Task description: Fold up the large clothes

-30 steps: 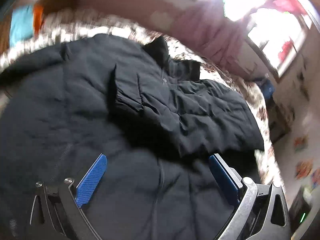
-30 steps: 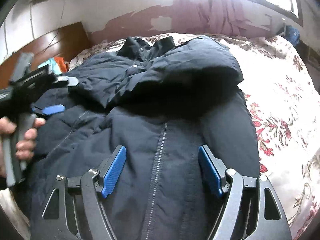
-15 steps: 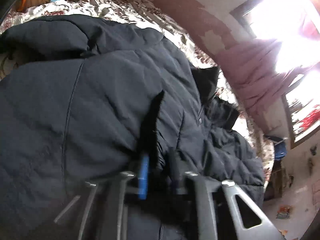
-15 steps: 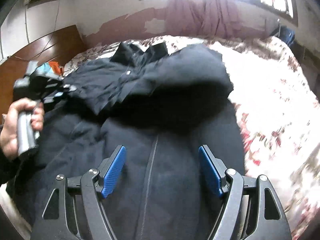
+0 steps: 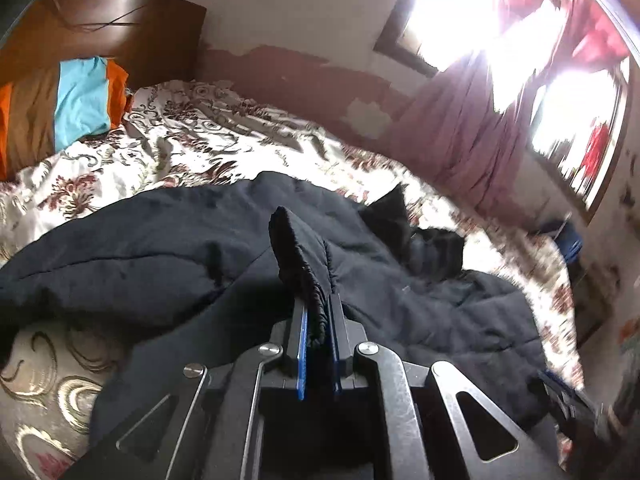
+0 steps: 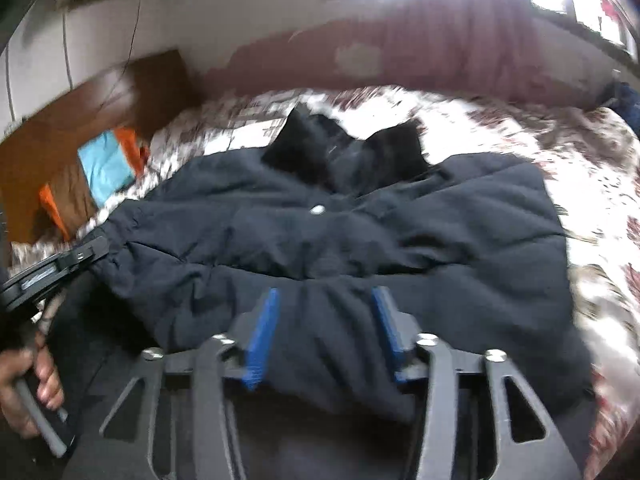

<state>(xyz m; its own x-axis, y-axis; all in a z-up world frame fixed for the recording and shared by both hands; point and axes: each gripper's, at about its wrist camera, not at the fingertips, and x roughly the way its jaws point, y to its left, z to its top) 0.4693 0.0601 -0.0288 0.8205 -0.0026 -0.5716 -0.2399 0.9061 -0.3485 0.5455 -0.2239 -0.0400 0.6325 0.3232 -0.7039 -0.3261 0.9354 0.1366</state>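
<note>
A large dark navy puffer jacket [image 6: 360, 240] lies spread on a floral bedspread [image 5: 160, 152], collar toward the far wall. My left gripper [image 5: 318, 312] is shut on the jacket's elastic sleeve cuff [image 5: 296, 248] and holds it lifted above the jacket body [image 5: 140, 248]. It also shows in the right wrist view [image 6: 92, 252] at the jacket's left edge, held by a hand. My right gripper [image 6: 324, 300] is open, its blue pads [image 6: 264, 328] on either side of a fold at the jacket's near hem, pressing low on the fabric.
A wooden headboard [image 5: 100, 28] with an orange, brown and turquoise pillow [image 5: 60, 108] stands at the far left. A bright window with pink curtains [image 5: 472, 132] is behind the bed. The bedspread's right side [image 6: 600, 184] lies bare.
My left gripper closed on the sleeve cuff and lifted it up and leftward. My right gripper moved forward over the jacket's lower part, and the jacket's folded shape shifted.
</note>
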